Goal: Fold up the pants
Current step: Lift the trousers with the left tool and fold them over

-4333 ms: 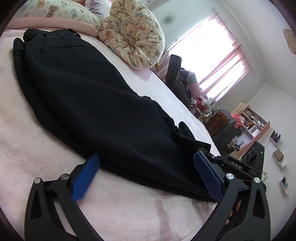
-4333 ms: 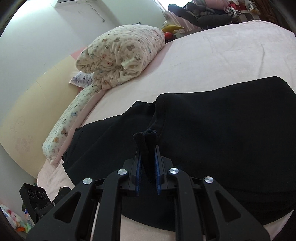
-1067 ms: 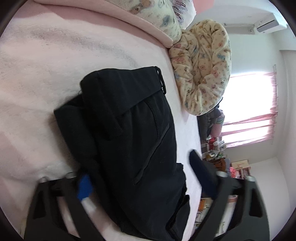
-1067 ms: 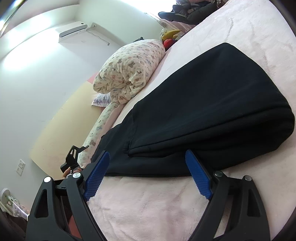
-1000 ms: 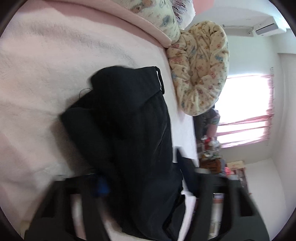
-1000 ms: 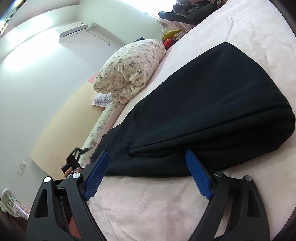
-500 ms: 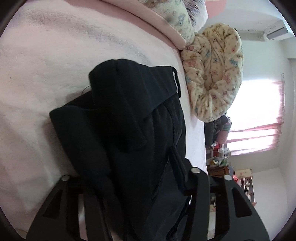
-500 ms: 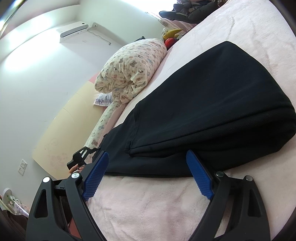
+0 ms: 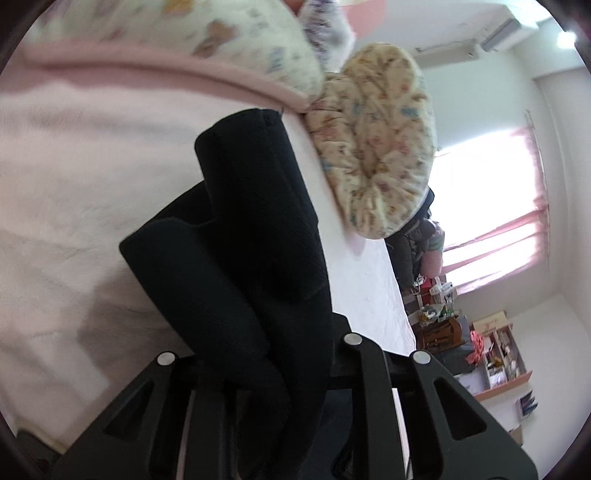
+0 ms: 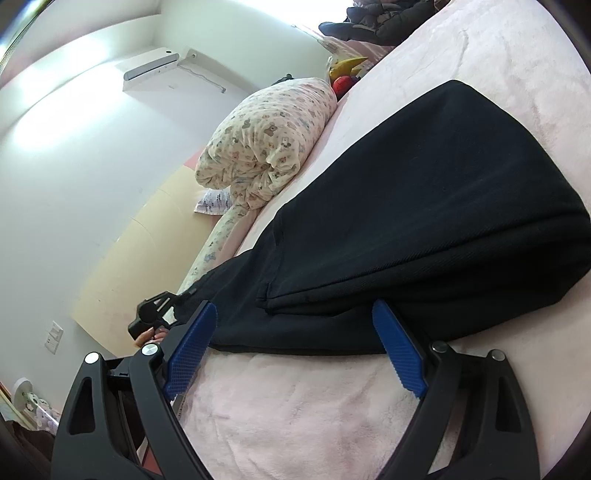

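Through my left wrist camera, my left tongs (image 9: 273, 373) are closed down on a thick bunch of the black pants (image 9: 243, 236); the cloth fills the gap between the two black arms and hides the pads completely. From that grip the pants rise away from me in a folded bundle, the far end standing up above the pink bed (image 9: 74, 177). Beyond the bundle lies a long printed pillow (image 9: 192, 40) along the head of the bed, and just beside it a rolled quilt (image 9: 373, 147) with a bear pattern. Farther right I see a bright window with pink curtains (image 9: 498, 206) and an air conditioner (image 9: 502, 29) high on the wall.

Over on my right wrist camera, my right tongs (image 10: 295, 350) stand wide apart and grip nothing. Both blue pads (image 10: 397, 354) are bare, the right one touching or nearly touching the near edge of the pants (image 10: 424, 206), the left one just short of it. The pants lie across the bed (image 10: 295, 406) in a doubled-over slab, one layer resting on another with a hem edge showing at the front. At the far left end of the cloth the left tongs (image 10: 155, 314) are visible in a hand. Behind the pants sits the rolled quilt (image 10: 266, 136), with the air conditioner (image 10: 151, 70) on the white wall above it.
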`<state>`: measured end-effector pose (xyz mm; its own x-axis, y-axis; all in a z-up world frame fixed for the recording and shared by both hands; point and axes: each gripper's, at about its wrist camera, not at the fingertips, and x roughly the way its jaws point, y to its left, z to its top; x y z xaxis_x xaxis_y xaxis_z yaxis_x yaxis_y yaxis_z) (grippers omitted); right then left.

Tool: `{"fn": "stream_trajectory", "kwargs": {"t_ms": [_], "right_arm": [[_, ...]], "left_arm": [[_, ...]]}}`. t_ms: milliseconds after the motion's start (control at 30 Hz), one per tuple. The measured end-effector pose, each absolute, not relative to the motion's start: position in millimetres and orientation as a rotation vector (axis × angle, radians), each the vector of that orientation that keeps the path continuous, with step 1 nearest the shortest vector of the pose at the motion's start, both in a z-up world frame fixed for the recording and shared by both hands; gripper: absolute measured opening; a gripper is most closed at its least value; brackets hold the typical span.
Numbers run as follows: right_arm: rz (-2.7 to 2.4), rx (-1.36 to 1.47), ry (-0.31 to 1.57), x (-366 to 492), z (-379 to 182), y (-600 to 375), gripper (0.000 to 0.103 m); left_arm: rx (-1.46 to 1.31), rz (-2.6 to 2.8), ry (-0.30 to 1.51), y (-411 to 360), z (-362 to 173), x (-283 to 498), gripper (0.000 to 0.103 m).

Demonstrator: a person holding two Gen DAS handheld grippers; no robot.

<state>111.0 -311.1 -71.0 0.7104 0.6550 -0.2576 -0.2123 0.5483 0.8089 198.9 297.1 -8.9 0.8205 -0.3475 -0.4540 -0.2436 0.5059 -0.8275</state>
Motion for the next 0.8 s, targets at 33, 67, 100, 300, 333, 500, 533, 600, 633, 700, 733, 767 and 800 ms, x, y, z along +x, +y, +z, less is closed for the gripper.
{"fn": "stream_trajectory", "kwargs": {"t_ms": [33,67,100,300,333,500,533,600,633,700,733,767,800], "right_arm": [[0.553,0.852,0.595,111,-70,-312,0.088],[0.553,0.861,0.605,111,-69,-313,0.088],[0.564,0.876,0.625,109,-66,-314,0.088],[0.618,0.813,0.654,65,-34,-329,0.088],[0.614,0.788,0.641,56,-29,-335,0.089],[0.501,0.747,0.514,27,-23,-381,0.091],[0.491,0.802,0.502,29,-26,-390,0.091],[0.487,0.915,0.483,33,-31,-407,0.091],[0.486,0.944,0.470,34,-31,-413,0.091],[0.476,0.958,0.450,32,-28,-419,0.091],[0.473,0.960,0.445,30,-26,-420,0.091],[0.477,0.964,0.442,27,-24,-421,0.091],[0.479,0.963,0.439,25,-23,-421,0.091]], "left_arm": [[-1.036,-0.076,0.633,292,0,197,0.018],[-1.020,-0.083,0.630,288,8,196,0.018],[-1.001,-0.091,0.627,284,17,194,0.017],[-0.826,-0.155,0.612,239,72,189,0.017],[-0.806,-0.171,0.609,228,80,187,0.017],[-0.724,-0.218,0.612,174,111,181,0.016],[-0.711,-0.225,0.615,161,117,181,0.016],[-0.699,-0.239,0.621,136,125,181,0.016],[-0.695,-0.250,0.625,123,128,180,0.016],[-0.687,-0.269,0.635,99,131,180,0.016],[-0.681,-0.281,0.645,84,131,181,0.016],[-0.675,-0.291,0.656,71,131,182,0.016],[-0.671,-0.299,0.668,59,130,183,0.016]]}}
